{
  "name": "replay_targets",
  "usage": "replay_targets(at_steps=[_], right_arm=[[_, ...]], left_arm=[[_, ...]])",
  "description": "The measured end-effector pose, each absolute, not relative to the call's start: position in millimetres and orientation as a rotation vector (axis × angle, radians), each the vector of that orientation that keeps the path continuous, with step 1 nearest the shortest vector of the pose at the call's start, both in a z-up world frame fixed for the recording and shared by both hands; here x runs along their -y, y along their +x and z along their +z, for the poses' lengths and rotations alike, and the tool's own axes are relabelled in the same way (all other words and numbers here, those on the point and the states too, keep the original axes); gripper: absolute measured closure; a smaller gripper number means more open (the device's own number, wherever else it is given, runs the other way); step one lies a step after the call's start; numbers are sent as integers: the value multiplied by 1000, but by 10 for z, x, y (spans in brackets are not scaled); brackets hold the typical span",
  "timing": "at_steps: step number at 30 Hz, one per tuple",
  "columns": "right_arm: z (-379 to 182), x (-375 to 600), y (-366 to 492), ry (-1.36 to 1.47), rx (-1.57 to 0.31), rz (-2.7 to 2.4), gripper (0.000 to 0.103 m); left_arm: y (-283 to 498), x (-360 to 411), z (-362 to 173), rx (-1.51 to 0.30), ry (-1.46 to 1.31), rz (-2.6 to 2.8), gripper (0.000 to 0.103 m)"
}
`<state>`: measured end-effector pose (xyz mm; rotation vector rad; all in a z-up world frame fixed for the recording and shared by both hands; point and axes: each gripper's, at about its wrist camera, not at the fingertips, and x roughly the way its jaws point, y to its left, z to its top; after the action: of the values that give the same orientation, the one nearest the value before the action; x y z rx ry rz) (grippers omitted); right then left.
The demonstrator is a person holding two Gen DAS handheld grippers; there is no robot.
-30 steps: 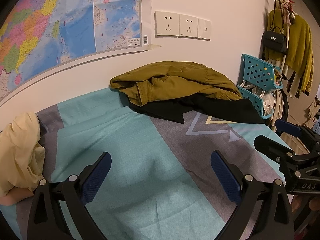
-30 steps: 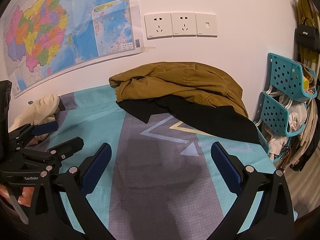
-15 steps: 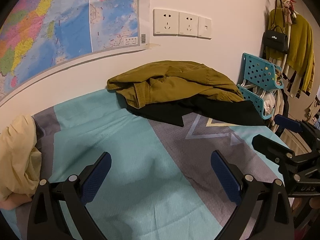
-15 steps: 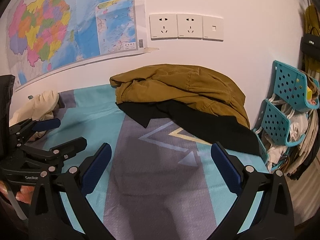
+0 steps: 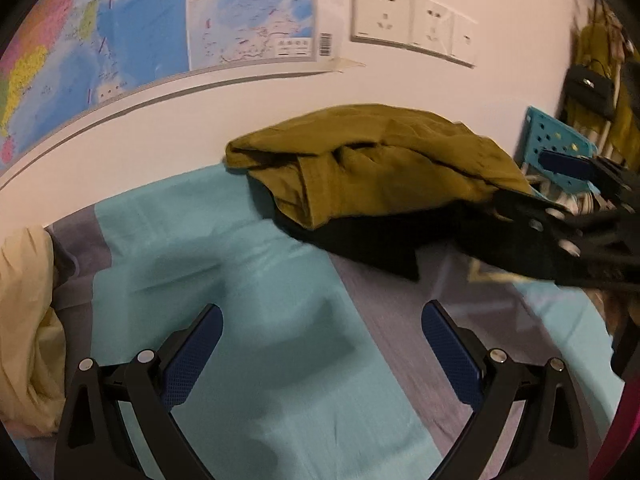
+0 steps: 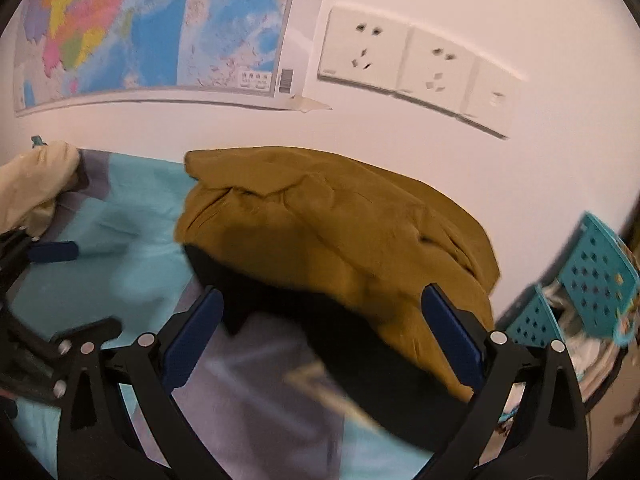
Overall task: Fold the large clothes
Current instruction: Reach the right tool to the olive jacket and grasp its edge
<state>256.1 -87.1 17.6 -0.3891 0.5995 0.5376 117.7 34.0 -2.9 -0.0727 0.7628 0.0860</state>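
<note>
An olive-brown jacket [image 5: 380, 160] lies crumpled on a black garment [image 5: 372, 240] at the back of the bed, against the wall. Both show in the right wrist view: jacket [image 6: 320, 232], black garment [image 6: 360, 340]. My left gripper [image 5: 322, 344] is open and empty over the teal and grey sheet [image 5: 260, 280], short of the pile. My right gripper [image 6: 322, 332] is open and empty, close over the pile's front edge. It shows at the right of the left wrist view [image 5: 580, 208].
A cream garment [image 5: 24, 320] lies bunched at the bed's left end. The wall behind carries a map [image 5: 140, 20] and sockets [image 5: 412, 24]. Teal plastic baskets [image 6: 592, 276] and hanging clothes [image 5: 600, 60] stand right of the bed.
Both grippers have moved forward toward the pile of clothes. The right one has come much closer and now hovers at the pile's front edge. Both stay open.
</note>
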Motion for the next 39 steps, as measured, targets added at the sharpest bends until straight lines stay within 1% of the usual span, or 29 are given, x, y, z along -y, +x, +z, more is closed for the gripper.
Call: replay_targets(at_steps=[3, 5, 9, 10, 11, 12, 13, 14, 16, 18, 19, 20, 21, 22, 24, 28, 32, 33, 34, 35, 36, 37, 38, 39], right_arm=[[120, 602, 2891, -463, -598, 546, 7], [69, 446, 3114, -474, -606, 552, 23], [-28, 220, 3392, -503, -640, 606, 27], [-28, 188, 3417, -518, -637, 631, 34], [-19, 176, 3427, -525, -644, 659, 54], [8, 171, 3419, -532, -651, 693, 68], [68, 171, 3393, -559, -629, 683, 102], [167, 216, 3351, -593, -585, 656, 100], [480, 455, 3305, -500, -542, 693, 100], [686, 629, 3271, -445, -509, 686, 96], [751, 684, 3237, -440, -514, 705, 79], [748, 682, 3208, -458, -518, 711, 48], [723, 655, 3144, -488, -490, 700, 37], [669, 596, 3097, -516, -482, 723, 33], [518, 448, 3140, -561, -536, 765, 34], [242, 143, 3173, -645, -583, 843, 33], [10, -139, 3229, -754, -578, 845, 29], [-51, -194, 3257, -777, -589, 836, 30], [-67, -201, 3292, -762, -605, 853, 43], [-56, -173, 3314, -734, -633, 882, 63], [-21, -143, 3323, -712, -645, 899, 68], [39, -94, 3297, -705, -617, 900, 75], [92, -43, 3289, -691, -601, 902, 78], [177, 38, 3306, -644, -600, 911, 78]], left_arm=[[1277, -381, -39, -762, -65, 103, 7], [1363, -424, -74, -774, -67, 120, 7], [1479, -490, -154, -796, -67, 141, 7], [1501, -507, -171, -800, -65, 146, 7], [1520, -517, -187, -805, -64, 149, 7], [1543, -534, -203, -810, -65, 152, 7], [1555, -546, -214, -810, -67, 154, 7], [1574, -562, -224, -811, -69, 156, 7], [1603, -599, -248, -813, -73, 163, 7], [1630, -628, -270, -817, -81, 164, 7], [1654, -649, -282, -819, -82, 170, 7], [1667, -664, -289, -819, -83, 171, 7], [1673, -677, -294, -819, -84, 174, 7], [1690, -696, -299, -822, -88, 180, 7], [1703, -722, -301, -820, -99, 185, 7], [1708, -770, -317, -816, -94, 199, 7], [1728, -821, -348, -825, -112, 205, 7], [1738, -828, -359, -830, -114, 206, 7], [1731, -853, -373, -831, -113, 207, 7], [1738, -865, -382, -831, -112, 207, 7], [1740, -873, -387, -831, -110, 207, 7], [1741, -883, -388, -827, -111, 208, 7], [1740, -891, -399, -825, -113, 209, 7], [1754, -904, -402, -825, -114, 209, 7]])
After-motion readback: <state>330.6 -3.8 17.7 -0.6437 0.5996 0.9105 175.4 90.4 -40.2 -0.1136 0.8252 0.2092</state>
